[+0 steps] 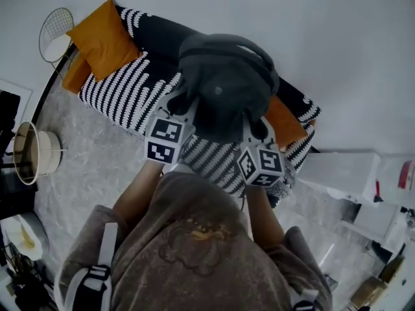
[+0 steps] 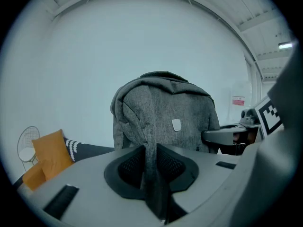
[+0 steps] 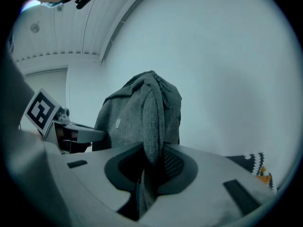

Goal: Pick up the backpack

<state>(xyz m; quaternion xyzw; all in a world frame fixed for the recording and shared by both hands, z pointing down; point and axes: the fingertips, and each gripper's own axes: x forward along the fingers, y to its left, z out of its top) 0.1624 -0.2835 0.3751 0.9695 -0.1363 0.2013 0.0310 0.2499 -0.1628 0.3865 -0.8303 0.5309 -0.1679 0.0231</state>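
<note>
A dark grey backpack point(image 1: 224, 86) hangs in the air above the sofa, held up by both grippers. My left gripper point(image 1: 183, 105) is shut on the backpack's left shoulder strap point(image 2: 150, 169), which runs down between its jaws. My right gripper point(image 1: 254, 127) is shut on the other strap point(image 3: 150, 141), pinched the same way. In the left gripper view the backpack point(image 2: 165, 117) fills the middle, with a small pale tag on its fabric. The right gripper view shows the backpack point(image 3: 137, 112) against the white wall.
Below lies a black-and-white striped sofa point(image 1: 123, 86) with orange cushions point(image 1: 100, 37) and another cushion point(image 1: 285, 122) at the right. A round wire side table point(image 1: 55, 31) stands far left, a basket point(image 1: 29, 151) on the floor, white furniture point(image 1: 350, 173) at right.
</note>
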